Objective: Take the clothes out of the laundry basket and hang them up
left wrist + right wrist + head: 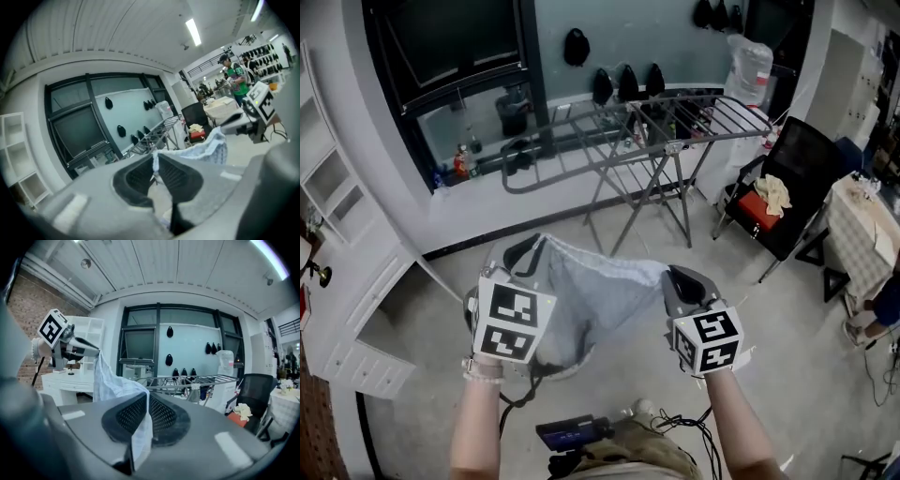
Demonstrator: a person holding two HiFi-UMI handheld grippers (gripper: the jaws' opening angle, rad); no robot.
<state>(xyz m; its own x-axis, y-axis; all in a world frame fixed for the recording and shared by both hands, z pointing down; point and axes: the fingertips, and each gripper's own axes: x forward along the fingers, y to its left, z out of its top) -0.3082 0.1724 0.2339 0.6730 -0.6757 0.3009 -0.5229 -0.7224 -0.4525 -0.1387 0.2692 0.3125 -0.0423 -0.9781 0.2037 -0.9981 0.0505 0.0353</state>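
Note:
A pale blue-grey garment [600, 295] hangs spread between my two grippers at chest height. My left gripper [528, 255] is shut on its left edge, and the cloth shows pinched between the pads [155, 168]. My right gripper [675, 281] is shut on the right edge, where a fold of fabric [140, 427] runs down between the jaws. From the right gripper view the garment [110, 383] stretches over to the left gripper [65, 345]. The grey folding drying rack [675, 127] stands open ahead, its rails bare. I see no laundry basket clearly.
A black chair [778, 202] with red and cream cloths on it stands right of the rack. A cloth-covered table [862, 225] is at the far right and white shelves [337, 187] at the left. A person in green [236, 77] stands far off.

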